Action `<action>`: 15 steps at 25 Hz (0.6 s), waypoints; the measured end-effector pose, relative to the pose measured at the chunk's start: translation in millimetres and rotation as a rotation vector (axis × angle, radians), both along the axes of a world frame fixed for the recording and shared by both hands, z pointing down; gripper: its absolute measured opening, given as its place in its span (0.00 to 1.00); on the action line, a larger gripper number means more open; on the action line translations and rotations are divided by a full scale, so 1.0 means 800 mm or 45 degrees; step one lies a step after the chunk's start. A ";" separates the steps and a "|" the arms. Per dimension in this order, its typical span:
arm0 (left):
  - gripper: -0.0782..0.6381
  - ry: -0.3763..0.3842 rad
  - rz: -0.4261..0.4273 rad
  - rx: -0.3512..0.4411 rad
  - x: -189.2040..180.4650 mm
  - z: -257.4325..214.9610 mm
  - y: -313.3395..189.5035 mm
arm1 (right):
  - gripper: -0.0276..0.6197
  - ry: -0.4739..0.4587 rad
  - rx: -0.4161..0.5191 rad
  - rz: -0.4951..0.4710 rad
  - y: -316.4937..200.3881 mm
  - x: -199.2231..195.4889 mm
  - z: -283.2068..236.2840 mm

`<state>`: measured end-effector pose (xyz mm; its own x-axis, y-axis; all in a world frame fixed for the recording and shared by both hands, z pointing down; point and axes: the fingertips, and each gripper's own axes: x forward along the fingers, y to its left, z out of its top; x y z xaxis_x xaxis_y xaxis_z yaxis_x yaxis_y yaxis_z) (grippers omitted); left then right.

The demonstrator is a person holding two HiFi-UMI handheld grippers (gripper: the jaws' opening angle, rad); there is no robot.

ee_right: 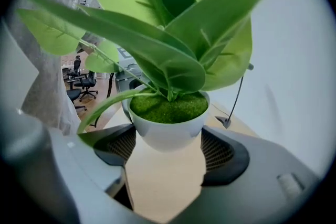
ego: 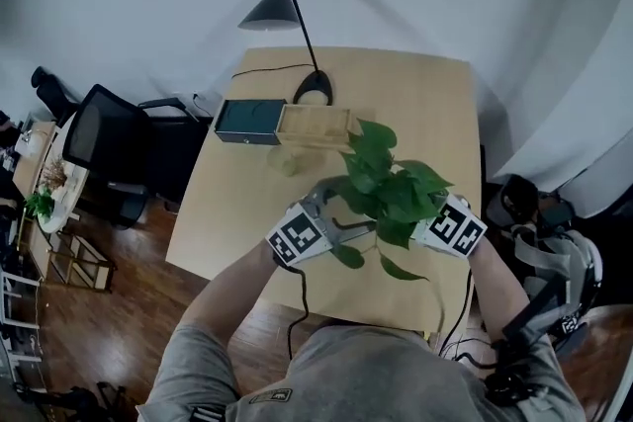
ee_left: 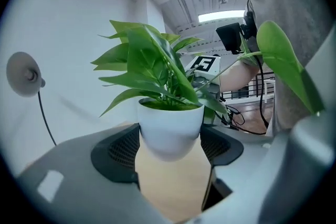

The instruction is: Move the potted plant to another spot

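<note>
The potted plant (ego: 391, 185) has broad green leaves that hide its pot in the head view; it is over the near half of the wooden table (ego: 425, 94). Its white round pot (ee_left: 170, 126) sits between the black pads of my left gripper (ee_left: 170, 140), which is shut on it. From the opposite side my right gripper (ee_right: 168, 140) is shut on the same pot (ee_right: 167, 131), with green moss showing at the rim. Bare tabletop shows under the pot's rounded bottom in both gripper views. My left gripper (ego: 315, 224) and right gripper (ego: 443, 228) flank the plant.
A black desk lamp (ego: 287, 10) stands at the table's far side. A dark green box (ego: 247, 122) and a wooden tray (ego: 315, 126) lie in front of it. A black office chair (ego: 109, 148) is left of the table, and a bag (ego: 554, 257) is on the floor at right.
</note>
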<state>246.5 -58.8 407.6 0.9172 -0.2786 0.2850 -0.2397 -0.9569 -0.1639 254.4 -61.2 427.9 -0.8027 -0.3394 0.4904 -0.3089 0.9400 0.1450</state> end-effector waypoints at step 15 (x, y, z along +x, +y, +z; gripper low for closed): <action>0.61 -0.004 -0.252 0.072 -0.079 -0.051 0.027 | 0.65 -0.013 0.096 -0.267 0.024 -0.078 -0.049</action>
<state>183.6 -37.6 367.0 0.8423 -0.4687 0.2662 -0.4214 -0.8805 -0.2171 191.8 -41.9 388.6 -0.8642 -0.2001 0.4617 -0.1098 0.9704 0.2151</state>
